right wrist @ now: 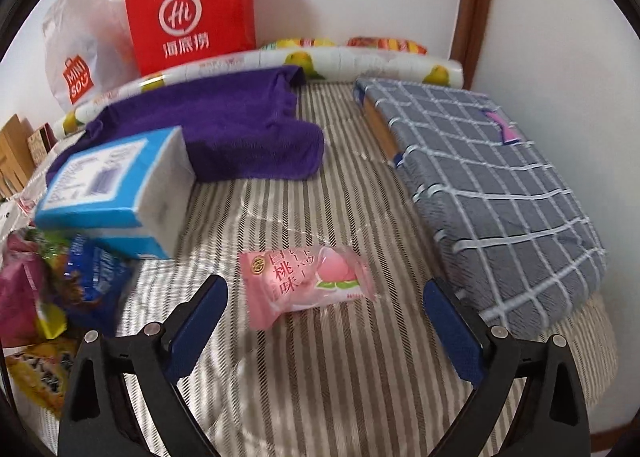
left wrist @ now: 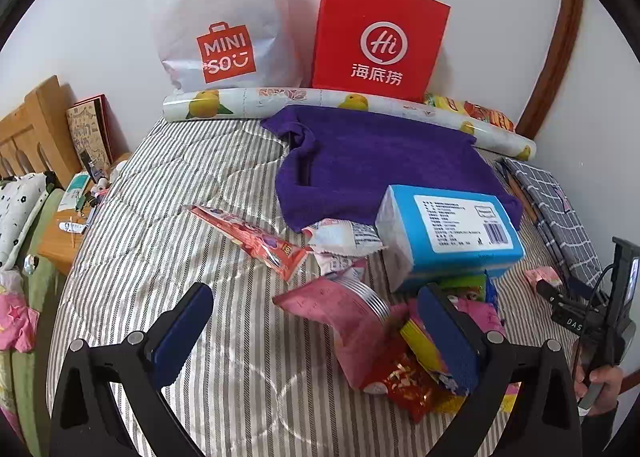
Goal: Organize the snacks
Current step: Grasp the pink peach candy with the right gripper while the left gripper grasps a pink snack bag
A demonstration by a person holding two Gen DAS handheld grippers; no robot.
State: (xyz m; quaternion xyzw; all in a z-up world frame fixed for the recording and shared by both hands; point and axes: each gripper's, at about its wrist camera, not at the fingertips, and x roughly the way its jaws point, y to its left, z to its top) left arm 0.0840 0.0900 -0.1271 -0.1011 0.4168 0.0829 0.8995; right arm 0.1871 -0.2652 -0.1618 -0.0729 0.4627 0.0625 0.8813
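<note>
Snack packets lie in a heap on the striped bed cover. In the left wrist view my left gripper [left wrist: 316, 313] is open over a pink packet [left wrist: 340, 317], with red and yellow packets [left wrist: 416, 369] by its right finger. A long red packet [left wrist: 256, 241] and a blue and white box [left wrist: 448, 233] lie beyond. In the right wrist view my right gripper [right wrist: 324, 297] is open and empty just behind a pink peach-flavour packet [right wrist: 304, 277]. The box [right wrist: 116, 185] and the heap [right wrist: 60, 273] sit to its left.
A purple towel [left wrist: 380, 161] is spread behind the box. A red paper bag [left wrist: 376, 37] and a white plastic bag [left wrist: 224, 21] stand against the wall behind a rolled fruit-print sheet [left wrist: 248, 101]. A grey checked bundle [right wrist: 492, 165] lies at right. A nightstand [left wrist: 68, 229] stands left.
</note>
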